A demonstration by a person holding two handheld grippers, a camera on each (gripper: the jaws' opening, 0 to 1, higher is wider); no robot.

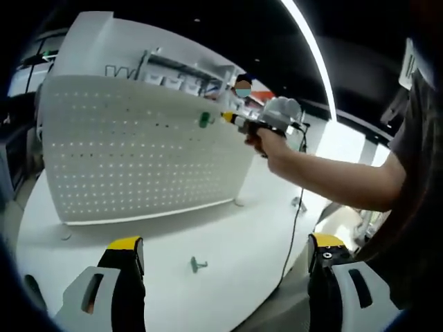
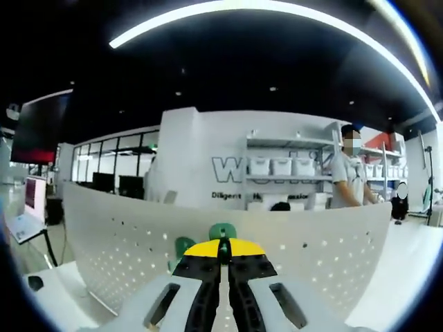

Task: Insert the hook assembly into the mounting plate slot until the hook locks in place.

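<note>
Standing a little way off, I watched the right gripper [image 1: 239,121] reach out at arm's length to the white perforated metal mounting plate [image 1: 138,149], which stood upright on the round white table [image 1: 228,235]. In the right gripper view its yellow-tipped jaws were pressed together, with a sliver of green plastic showing in the seam between the tips, so I took it that the right gripper [image 2: 223,250] was clamped on the green plastic hook assembly [image 2: 223,231]. The hook's rounded top rose just above the jaw tips and lay right against the face of the plate. A second green hook [image 2: 183,245] sat on the plate just beside it (whether locked in or merely hanging, I could not tell).

From the left gripper view, a green hook [image 1: 203,120] showed against the plate close to the right gripper's tips. The left gripper [image 1: 225,252] hung low over the table with its jaws spread wide and nothing between them. Between them, on the tabletop, lay a small grey-green spare hook [image 1: 198,263], untouched.

By my reckoning the job was near its end: the hook had been carried to the plate and was at or in a slot, but the pictures gave no sign that it had locked. The final push and the letting go seemed left to do.
</note>
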